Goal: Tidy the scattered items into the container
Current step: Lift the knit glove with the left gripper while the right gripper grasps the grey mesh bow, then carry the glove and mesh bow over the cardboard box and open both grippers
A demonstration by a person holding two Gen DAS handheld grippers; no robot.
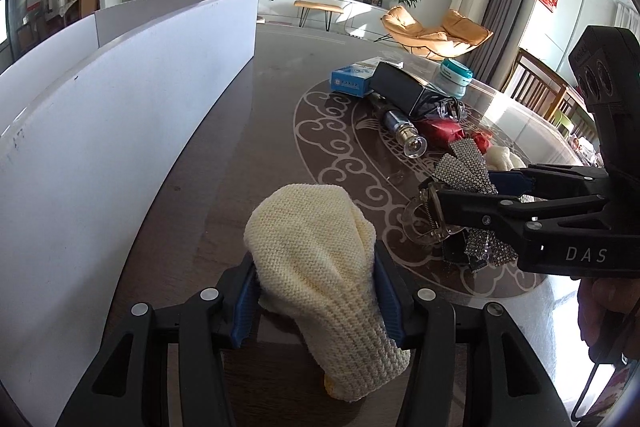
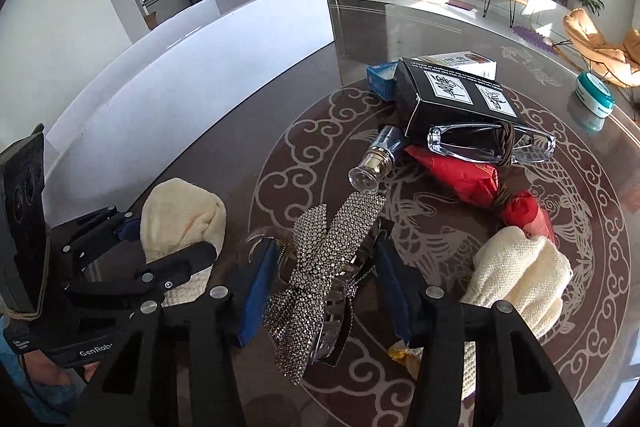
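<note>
Step in hand: We had two pick-ups under way on the dark patterned glass-topped table [image 2: 460, 27], and we judged the next move to be a lift, then a carry to the white open-topped box container [image 1: 120, 115] standing along the left side.
Left gripper [image 1: 316, 291]: Its blue-padded fingers [image 1: 386, 299] pressed both flanks of the cream knitted glove [image 1: 316, 267], bunching it; the grip looked firm.
Right gripper [image 2: 324, 287]: Its jaws stood at a middling width around the rhinestone-covered bow hair clip [image 2: 320, 267]. The blue pads [image 2: 256, 291] sat just beside the bow's wings, but we could not tell whether they pressed.
Doing it well: We thought the right gripper should bite on the clip's stiff body, not the soft sparkly wings, before rising; the left should lift straight up so the cuff cleared the table.
Pose: Both grippers pointed steeply down and away from us, the left one close to the container wall, the right one nearer the clutter.
Still waiting: A second cream knitted glove [image 2: 520, 275] lay at the near right, a red crinkled wrapper bundle [image 2: 480, 183] beyond it, clear-framed folded glasses [image 2: 492, 147], a small glass bottle [image 2: 372, 167] and a black printed carton [image 2: 452, 95] farther off.
Risk: We feared the bow slipping from a shallow pinch.
</note>
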